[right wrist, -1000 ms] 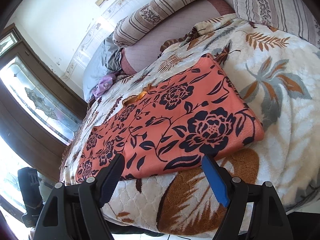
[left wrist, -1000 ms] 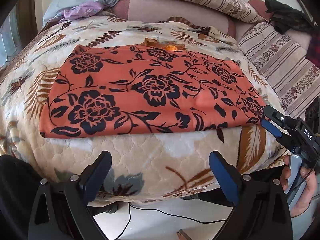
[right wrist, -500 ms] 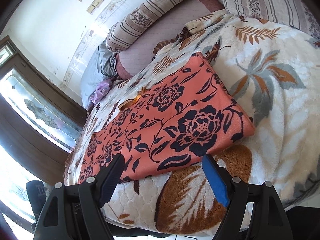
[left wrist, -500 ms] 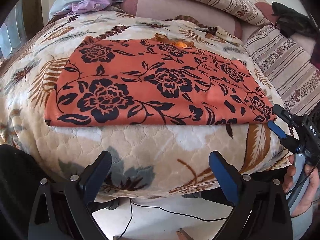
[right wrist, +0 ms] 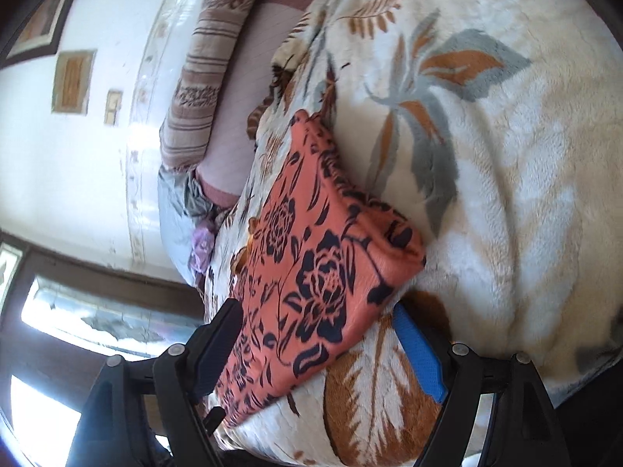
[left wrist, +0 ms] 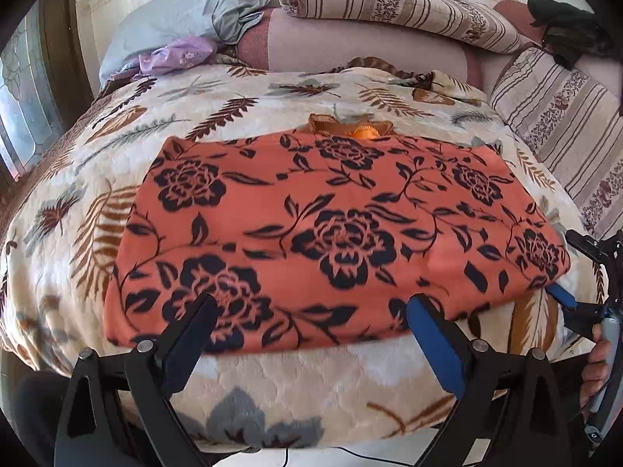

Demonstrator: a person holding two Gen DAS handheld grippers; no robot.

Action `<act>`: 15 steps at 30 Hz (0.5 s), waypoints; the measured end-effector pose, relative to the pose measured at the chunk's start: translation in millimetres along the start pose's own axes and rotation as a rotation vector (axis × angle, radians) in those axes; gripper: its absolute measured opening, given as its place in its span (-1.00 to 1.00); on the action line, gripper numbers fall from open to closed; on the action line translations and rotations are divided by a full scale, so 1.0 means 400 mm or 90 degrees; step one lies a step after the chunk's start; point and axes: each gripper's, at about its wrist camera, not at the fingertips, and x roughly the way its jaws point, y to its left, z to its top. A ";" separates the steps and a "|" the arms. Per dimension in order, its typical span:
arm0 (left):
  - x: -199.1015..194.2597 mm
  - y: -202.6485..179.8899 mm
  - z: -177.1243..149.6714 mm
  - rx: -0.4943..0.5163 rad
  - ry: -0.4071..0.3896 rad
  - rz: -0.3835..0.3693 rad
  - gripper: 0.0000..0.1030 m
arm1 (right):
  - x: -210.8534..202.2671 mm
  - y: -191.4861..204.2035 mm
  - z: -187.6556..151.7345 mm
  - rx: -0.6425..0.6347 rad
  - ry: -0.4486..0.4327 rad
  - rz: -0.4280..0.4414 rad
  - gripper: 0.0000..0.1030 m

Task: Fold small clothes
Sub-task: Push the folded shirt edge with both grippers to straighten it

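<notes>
At the far left of the bed, a crumpled grey pillow and a small lilac cloth lie against the headboard end. The bed is covered by a cream plush blanket with brown and grey leaf prints. On it, spread flat and folded into a broad rectangle, lies the orange fabric garment with a black rose print, its near edge close to the near edge of the bed; a bit of orange trim peeks out at its far edge.

The left hand-held gripper has its jaws spread wide with nothing between the pads; its black finger and blue-padded finger hang over the garment's near hem, whether touching it I cannot tell.

The right hand-held gripper is rolled on its side at the garment's near right corner, jaws wide apart and unclenched, one finger above the cloth and the blue pad under the corner against the blanket. A hand holds its handle at the far right.

A striped bolster lies along the far side.
</notes>
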 end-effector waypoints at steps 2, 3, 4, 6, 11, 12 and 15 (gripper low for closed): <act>0.010 -0.001 0.016 -0.005 -0.001 0.000 0.90 | 0.007 0.007 0.009 0.005 -0.002 -0.014 0.59; 0.015 -0.003 0.021 -0.006 0.000 -0.001 0.90 | 0.012 0.014 0.013 0.002 -0.002 -0.024 0.59; 0.020 -0.004 0.026 -0.007 0.000 -0.005 0.90 | 0.018 0.018 0.017 0.000 -0.002 -0.031 0.59; 0.030 -0.006 0.035 -0.008 0.000 -0.007 0.90 | 0.027 0.027 0.025 -0.001 -0.002 -0.042 0.62; 0.056 -0.002 0.048 -0.016 0.005 -0.015 0.90 | 0.047 0.039 0.044 -0.002 -0.001 -0.059 0.62; 0.062 -0.001 0.050 -0.018 0.007 -0.018 0.90 | 0.051 0.042 0.047 -0.003 0.000 -0.063 0.62; 0.077 0.003 0.053 -0.023 0.012 -0.022 0.90 | 0.062 0.050 0.055 -0.008 0.001 -0.071 0.61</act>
